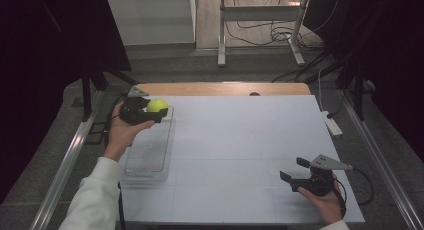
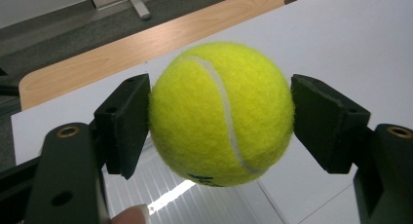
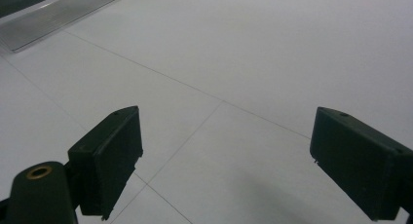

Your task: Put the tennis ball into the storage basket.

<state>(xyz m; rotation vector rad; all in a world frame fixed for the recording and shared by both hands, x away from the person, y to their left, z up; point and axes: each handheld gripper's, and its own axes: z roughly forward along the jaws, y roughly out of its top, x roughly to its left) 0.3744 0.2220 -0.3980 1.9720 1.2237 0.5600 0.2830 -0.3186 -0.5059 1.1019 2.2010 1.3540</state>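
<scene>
Gripping the tennis ball [image 2: 221,114] tight, the left gripper [image 1: 145,111] hovers over the clear tray [image 1: 150,155] around 10 o'clock; round ball, no long axis. Right gripper [image 1: 299,170] sits wide open, holding nothing.

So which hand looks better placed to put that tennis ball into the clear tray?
Left. The left gripper already clamps the tennis ball above the clear tray's far end. The right gripper sits open, well away across the table.

we cannot read the dark print low on the tennis ball [image 2: 221,114]; the clear tray [image 2: 195,199] beneath is cut off.
</scene>
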